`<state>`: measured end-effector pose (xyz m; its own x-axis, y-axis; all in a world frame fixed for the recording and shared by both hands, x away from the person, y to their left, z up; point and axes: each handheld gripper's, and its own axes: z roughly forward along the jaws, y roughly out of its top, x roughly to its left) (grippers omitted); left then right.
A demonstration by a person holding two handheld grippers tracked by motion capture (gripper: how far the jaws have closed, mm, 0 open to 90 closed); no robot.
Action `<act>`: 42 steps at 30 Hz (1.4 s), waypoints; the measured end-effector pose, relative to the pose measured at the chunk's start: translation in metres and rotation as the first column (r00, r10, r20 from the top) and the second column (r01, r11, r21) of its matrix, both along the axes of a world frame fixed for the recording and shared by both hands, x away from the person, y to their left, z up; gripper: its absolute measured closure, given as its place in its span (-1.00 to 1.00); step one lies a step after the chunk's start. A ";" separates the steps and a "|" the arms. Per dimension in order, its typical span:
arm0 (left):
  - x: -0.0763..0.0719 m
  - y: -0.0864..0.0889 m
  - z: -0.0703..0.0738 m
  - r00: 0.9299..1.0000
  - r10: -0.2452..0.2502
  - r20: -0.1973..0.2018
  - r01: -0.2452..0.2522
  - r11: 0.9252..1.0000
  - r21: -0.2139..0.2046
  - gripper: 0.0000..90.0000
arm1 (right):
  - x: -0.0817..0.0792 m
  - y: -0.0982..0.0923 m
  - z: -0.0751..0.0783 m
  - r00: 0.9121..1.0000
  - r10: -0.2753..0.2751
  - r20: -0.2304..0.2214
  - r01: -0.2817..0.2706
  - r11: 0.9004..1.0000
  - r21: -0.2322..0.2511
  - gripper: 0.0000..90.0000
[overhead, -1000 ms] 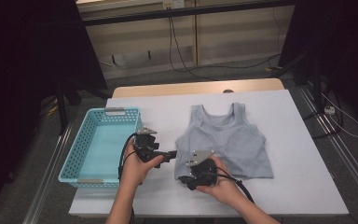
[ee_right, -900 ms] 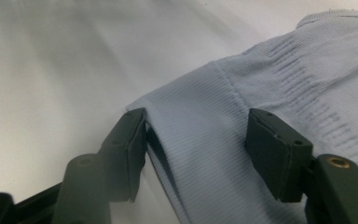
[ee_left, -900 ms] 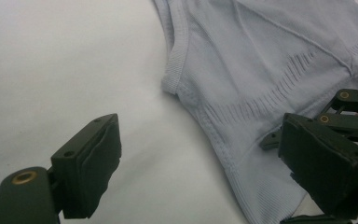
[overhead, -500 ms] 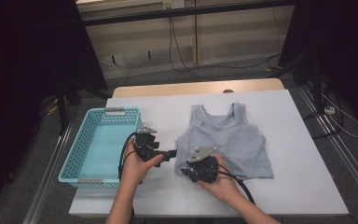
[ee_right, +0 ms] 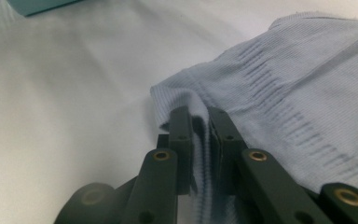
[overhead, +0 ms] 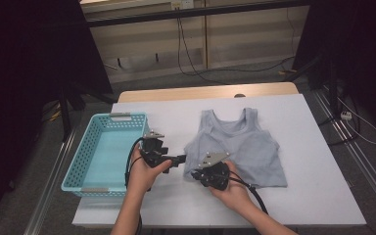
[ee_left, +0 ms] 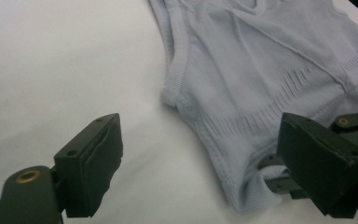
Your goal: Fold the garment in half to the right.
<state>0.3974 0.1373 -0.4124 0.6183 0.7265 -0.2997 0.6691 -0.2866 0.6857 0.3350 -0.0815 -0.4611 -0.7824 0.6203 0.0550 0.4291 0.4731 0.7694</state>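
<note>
While my right fingers [ee_right: 199, 122] have just been closing, they now pinch the bottom corner of the light blue tank top [overhead: 245, 147], with a fold of its ribbed hem bunched up between the two black pads, as the right gripper view shows. From the high view my right gripper [overhead: 201, 172] sits at the near left corner of the garment, with my hand wrapped around its body and the cable [overhead: 254, 198] trailing back along my forearm.

My left fingers [ee_left: 200, 163] stand wide apart and hold nothing. They hover just beside the same side of the top, and in the left gripper view one pad lies over bare worktop [ee_left: 51, 70] while the other sits over the hem, close to my right gripper's black links. From above, my left gripper [overhead: 178, 159] points toward the garment's left edge.

That top lies flat on the white worktop [overhead: 323, 196], straps pointing away from me, roughly in the middle. Left of my hands stands a turquoise basket [overhead: 78, 161] at the worktop's left edge, apart from the garment.
</note>
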 end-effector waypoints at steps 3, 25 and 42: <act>0.002 0.000 0.000 1.000 0.010 0.006 -0.010 1.000 0.003 -0.65 | 0.002 -0.002 0.000 1.000 0.006 -0.012 -0.005 1.000 0.021 0.83; 0.028 -0.023 -0.001 0.999 -0.023 0.024 0.023 1.000 -0.001 -0.57 | -0.020 -0.017 0.015 0.996 0.073 -0.045 -0.067 0.991 0.114 0.86; 0.064 -0.045 -0.008 1.000 -0.014 0.003 0.014 1.000 -0.007 -0.49 | -0.030 -0.018 0.019 0.995 0.087 -0.045 -0.081 0.989 0.120 0.86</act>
<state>0.4616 0.0922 -0.4208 0.6297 0.7153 -0.3032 0.6629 -0.2911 0.6898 0.3052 -0.0998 -0.4418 -0.8260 0.5392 0.1641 0.4306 0.4160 0.8009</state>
